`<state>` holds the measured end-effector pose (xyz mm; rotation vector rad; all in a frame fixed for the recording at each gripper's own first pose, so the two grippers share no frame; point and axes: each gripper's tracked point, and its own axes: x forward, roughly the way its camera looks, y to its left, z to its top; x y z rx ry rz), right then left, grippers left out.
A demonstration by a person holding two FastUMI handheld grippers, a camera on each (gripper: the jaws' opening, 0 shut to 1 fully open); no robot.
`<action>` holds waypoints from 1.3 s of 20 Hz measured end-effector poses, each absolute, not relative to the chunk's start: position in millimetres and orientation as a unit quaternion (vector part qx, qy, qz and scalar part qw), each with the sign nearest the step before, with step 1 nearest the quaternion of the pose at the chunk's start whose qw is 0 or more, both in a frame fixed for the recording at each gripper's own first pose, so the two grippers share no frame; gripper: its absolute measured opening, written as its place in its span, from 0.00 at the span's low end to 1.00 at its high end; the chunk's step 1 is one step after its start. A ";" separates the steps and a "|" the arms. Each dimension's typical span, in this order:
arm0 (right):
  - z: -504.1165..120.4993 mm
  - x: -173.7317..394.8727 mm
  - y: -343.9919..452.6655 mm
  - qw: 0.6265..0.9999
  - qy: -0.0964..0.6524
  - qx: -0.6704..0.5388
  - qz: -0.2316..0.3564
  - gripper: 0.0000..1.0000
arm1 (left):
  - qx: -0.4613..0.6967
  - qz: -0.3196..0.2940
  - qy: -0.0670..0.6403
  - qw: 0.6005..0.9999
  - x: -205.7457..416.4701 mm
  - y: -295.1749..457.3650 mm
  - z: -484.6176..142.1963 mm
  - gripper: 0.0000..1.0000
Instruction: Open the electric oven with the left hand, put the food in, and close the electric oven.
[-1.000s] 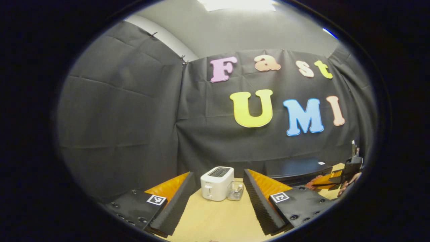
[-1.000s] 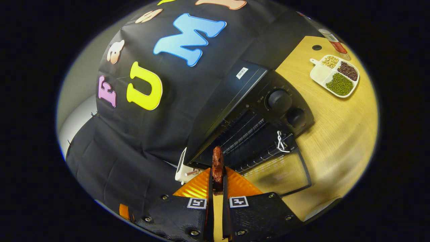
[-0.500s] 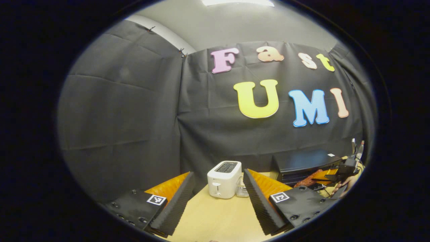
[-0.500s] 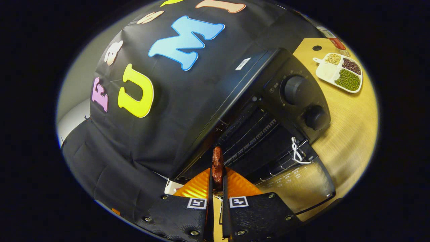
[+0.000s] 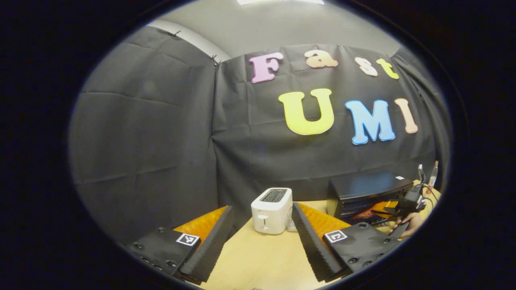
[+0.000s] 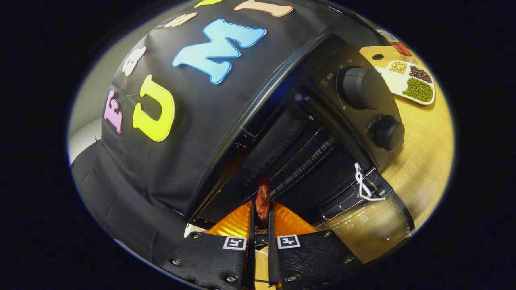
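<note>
The black electric oven (image 6: 282,92) stands open, its glass door (image 6: 367,219) folded down onto the table and a wire rack (image 6: 310,159) showing inside. My right gripper (image 6: 260,211) is shut on a reddish-brown piece of food (image 6: 263,199), held upright at the oven's mouth, just over the front edge of the rack. In the left gripper view the oven (image 5: 369,186) sits at the right, with the right gripper (image 5: 389,207) and a hand (image 5: 409,223) in front of it. My left gripper (image 5: 261,215) stands open above the table, well left of the oven, holding nothing.
A white toaster (image 5: 271,209) stands on the wooden table (image 5: 258,257) straight ahead of the left gripper. Right of the oven lies a white divided tray of beans (image 6: 411,82). Two knobs (image 6: 358,86) face forward on the oven's panel. A white tie (image 6: 365,186) hangs on the rack.
The right gripper has carried the food forward, from in front of the door up to the oven's mouth. The left gripper has only drifted slightly and stayed open.
</note>
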<state>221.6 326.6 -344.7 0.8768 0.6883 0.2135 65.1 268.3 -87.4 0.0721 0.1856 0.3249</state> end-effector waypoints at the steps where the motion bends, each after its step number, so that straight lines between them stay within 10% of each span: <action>1: -349.8 219.2 324.5 0.849 0.332 0.402 0.091 0.22 | 0.033 0.162 0.093 0.982 63.7 268.1 -87.6 1.00; 5: -332.2 221.1 308.9 0.879 0.299 0.362 0.085 0.61 | 0.028 0.159 0.087 0.983 62.4 262.3 -84.9 1.00; 7: -319.3 221.5 299.5 0.891 0.283 0.345 0.087 0.99 | 0.022 0.155 0.085 0.984 63.1 257.0 -85.5 0.97; 26: -172.0 118.2 137.2 0.979 0.142 0.127 0.069 0.98 | -0.024 -0.025 0.166 0.985 93.2 68.9 -174.3 1.00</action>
